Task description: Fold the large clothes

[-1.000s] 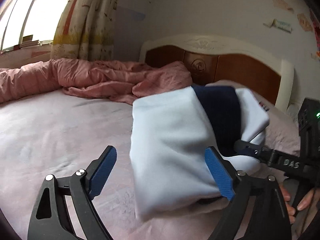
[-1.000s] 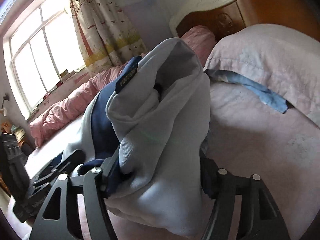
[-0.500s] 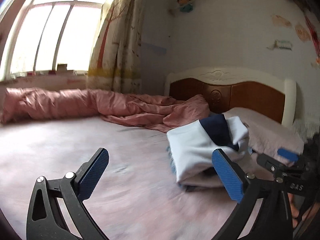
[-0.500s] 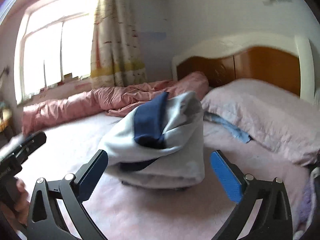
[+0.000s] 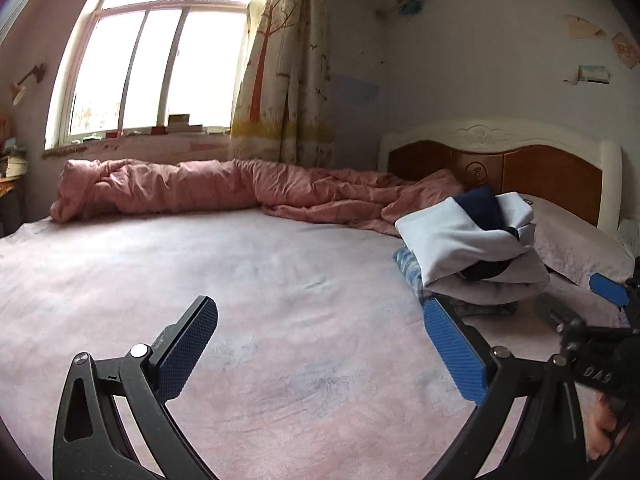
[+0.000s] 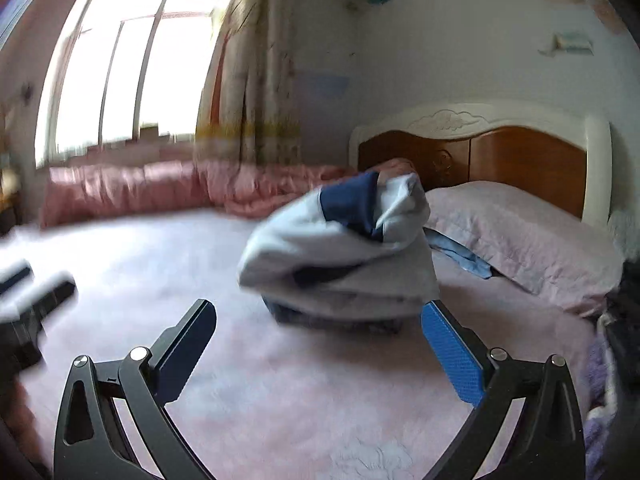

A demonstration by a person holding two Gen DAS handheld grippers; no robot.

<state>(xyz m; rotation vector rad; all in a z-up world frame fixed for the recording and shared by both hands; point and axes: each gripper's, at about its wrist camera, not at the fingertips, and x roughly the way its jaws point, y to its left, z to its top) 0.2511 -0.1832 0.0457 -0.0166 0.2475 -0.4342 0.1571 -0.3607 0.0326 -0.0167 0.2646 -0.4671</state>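
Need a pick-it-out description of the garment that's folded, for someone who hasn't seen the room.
Start at the wooden headboard and come down to the pale pink pillow in front of it. Just beside the pillow, on the bed sheet, sits the folded garment atop a small stack. It is the only light-blue bundle with a navy band; the bedding around it is pink.

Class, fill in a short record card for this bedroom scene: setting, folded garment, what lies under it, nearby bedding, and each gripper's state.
setting: bed with pink sheet
folded garment: light blue and navy top, folded, lying near the pillow
under it: other folded clothes
nearby bedding: pink duvet bunched beside the window
left gripper: open, empty
right gripper: open, empty
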